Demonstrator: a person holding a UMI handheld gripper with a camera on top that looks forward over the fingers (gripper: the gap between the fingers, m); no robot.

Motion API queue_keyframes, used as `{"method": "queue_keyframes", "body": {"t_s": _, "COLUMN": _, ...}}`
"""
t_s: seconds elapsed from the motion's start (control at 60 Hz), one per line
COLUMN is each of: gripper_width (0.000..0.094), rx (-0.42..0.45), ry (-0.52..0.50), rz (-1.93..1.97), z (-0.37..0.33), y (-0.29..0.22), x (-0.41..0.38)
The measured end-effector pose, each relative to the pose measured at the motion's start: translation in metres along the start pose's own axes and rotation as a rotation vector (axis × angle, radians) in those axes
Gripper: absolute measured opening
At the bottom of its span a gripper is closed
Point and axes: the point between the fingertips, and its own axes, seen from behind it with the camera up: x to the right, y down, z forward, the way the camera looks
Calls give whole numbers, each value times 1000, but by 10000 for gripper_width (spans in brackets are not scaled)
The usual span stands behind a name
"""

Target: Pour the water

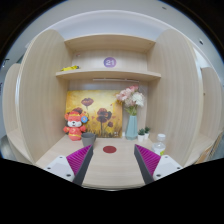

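Glass (158, 141) beyond open hand-held gripper (112, 159), rightward.

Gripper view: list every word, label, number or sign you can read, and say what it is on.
No text can be read.
Purple round object on the upper shelf: any marking is too small to tell.
Poster behind the toy: flowers only, no legible words.
Red spot on the desk: no lettering visible.
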Motion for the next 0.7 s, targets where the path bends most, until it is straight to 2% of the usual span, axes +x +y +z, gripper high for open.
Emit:
{"method": "queue_keyframes", "body": {"t_s": 0.117, "gripper_width": 860, "rx": 57, "ry": 79, "rz": -27, "z": 7, "y": 16, "x": 38}}
{"method": "queue_keyframes", "body": {"t_s": 0.133, "gripper_width": 861, "rx": 64, "ry": 80, "rz": -24, "z": 8, "y": -3, "x": 35}}
{"method": "queue_keyframes", "body": {"t_s": 0.167, "gripper_width": 858, "rx": 59, "ry": 97, "rz": -20, "z": 16, "y": 31, "x": 59}}
{"method": "queue_keyframes", "body": {"t_s": 0.233, "gripper_width": 859, "rx": 54, "ry": 116, "rz": -1, "z": 27, "y": 53, "x": 84}}
{"method": "queue_keyframes", "body": {"t_s": 0.517, "gripper_width": 848, "rx": 12, "ry": 233, "rz": 73, "z": 85, "y": 107, "x": 198}}
{"method": "queue_keyframes", "body": {"t_s": 0.7, "gripper_width": 845, "rx": -6, "ry": 199, "rz": 84, "z": 139, "y": 117, "x": 225}}
